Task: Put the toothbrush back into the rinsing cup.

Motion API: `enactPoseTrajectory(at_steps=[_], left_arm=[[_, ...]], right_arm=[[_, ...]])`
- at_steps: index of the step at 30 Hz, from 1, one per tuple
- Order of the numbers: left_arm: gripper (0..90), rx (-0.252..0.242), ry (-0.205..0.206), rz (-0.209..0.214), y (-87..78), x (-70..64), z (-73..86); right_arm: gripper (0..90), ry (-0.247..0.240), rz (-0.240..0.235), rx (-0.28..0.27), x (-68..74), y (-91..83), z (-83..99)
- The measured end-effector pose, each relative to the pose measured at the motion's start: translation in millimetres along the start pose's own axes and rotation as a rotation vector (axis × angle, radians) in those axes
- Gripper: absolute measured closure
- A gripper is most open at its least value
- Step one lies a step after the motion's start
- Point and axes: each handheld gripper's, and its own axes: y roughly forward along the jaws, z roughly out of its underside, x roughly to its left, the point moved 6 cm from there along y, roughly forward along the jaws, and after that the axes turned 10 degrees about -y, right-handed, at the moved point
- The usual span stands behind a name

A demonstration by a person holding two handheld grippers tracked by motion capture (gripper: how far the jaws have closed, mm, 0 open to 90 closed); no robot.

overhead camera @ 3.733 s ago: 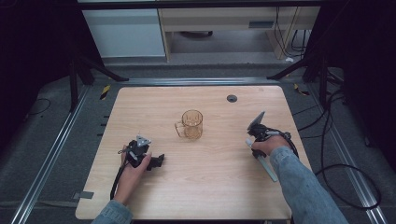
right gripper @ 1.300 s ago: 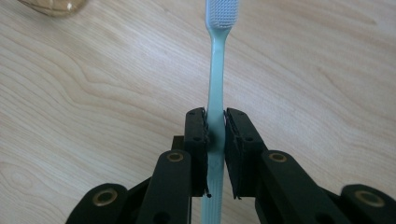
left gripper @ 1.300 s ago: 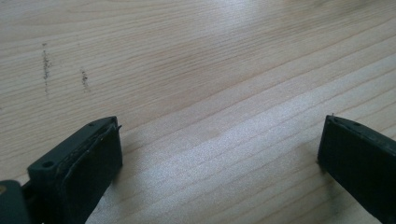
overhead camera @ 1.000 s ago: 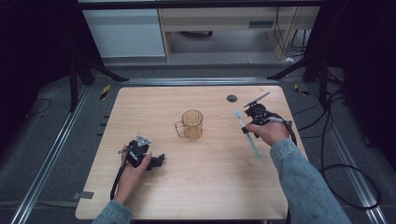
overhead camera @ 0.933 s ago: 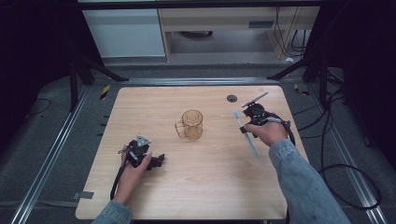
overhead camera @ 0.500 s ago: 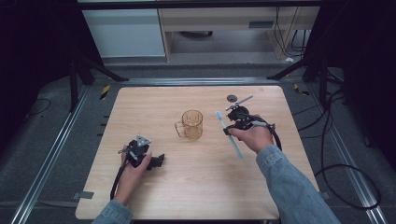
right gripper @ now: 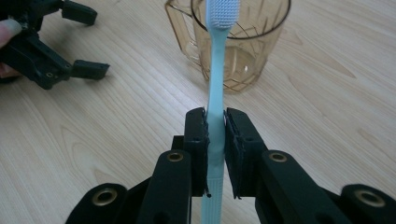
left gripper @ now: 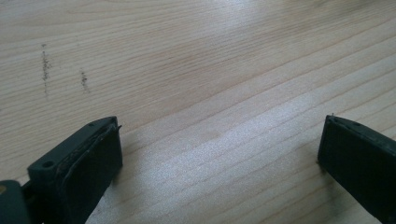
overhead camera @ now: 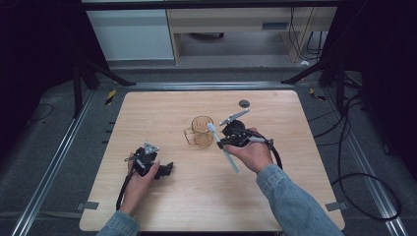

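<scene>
Here the right gripper (right gripper: 215, 123) is clamped on a light blue toothbrush (right gripper: 217, 70), its head at the rim of the amber cup (right gripper: 243, 42) mid-table, while the left gripper (overhead camera: 164, 169) rests spread apart near left.

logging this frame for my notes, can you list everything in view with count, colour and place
toothbrush: 1, light blue, clamped in the right tool, head by the cup's rim
cup: 1, clear amber with handle, table centre
round disc: 1, dark, far side of the table
table: 1, light wood
left tool: 1, black, open, resting on the table at near left
right tool: 1, black, shut on the toothbrush, right of the cup
</scene>
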Motion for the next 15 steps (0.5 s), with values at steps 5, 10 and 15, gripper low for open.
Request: enactPoseTrajectory(at_steps=[5,10,15], left_arm=[[0.0,0.000,0.003,0.000,-0.2,0.1,0.2],[0.0,-0.005,-0.003,0.000,0.1,-0.2,0.2],[0.0,-0.001,0.001,0.001,-0.2,0.0,0.4]], right_arm=[[79.5,-0.005,-0.009,-0.026,13.1,5.2,-6.8],[79.5,-0.018,-0.015,-0.064,25.7,10.4,-14.6],[79.5,-0.029,-0.021,-0.105,36.5,13.3,-23.6]])
